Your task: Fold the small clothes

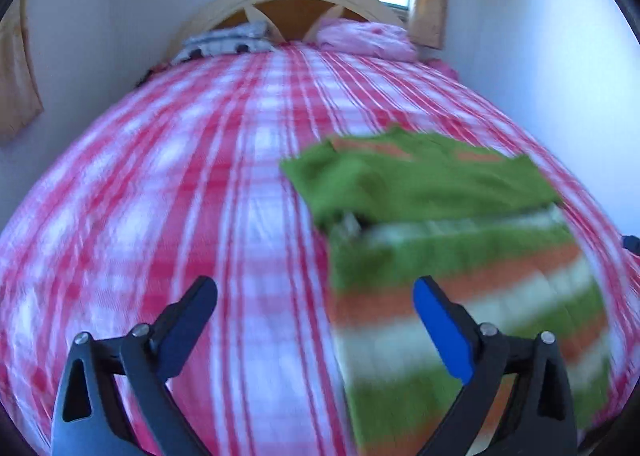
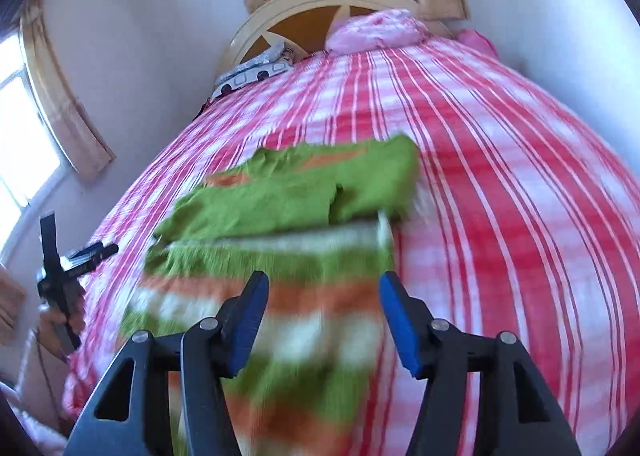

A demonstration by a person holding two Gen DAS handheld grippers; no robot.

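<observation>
A red-and-white checked bedsheet point(image 1: 160, 196) carries a green, orange and white striped garment point(image 2: 288, 196), soft, light and likely floppy; take a hem corner. Left gripper point(image 1: 316, 320) and right gripper point(image 2: 322, 316) both spread, empty.

Matt striped knit shirt point(image 1: 440, 216), woven checked cloth bedspread point(image 1: 180, 196), wooden headboard point(image 1: 292, 12)

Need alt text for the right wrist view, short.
Open right gripper hovers over a green, orange and white striped garment lying on a red-and-white plaid bed. The garment's green sleeves are folded across its top; a pink pillow sits by the headboard. The image is motion-blurred.
</observation>
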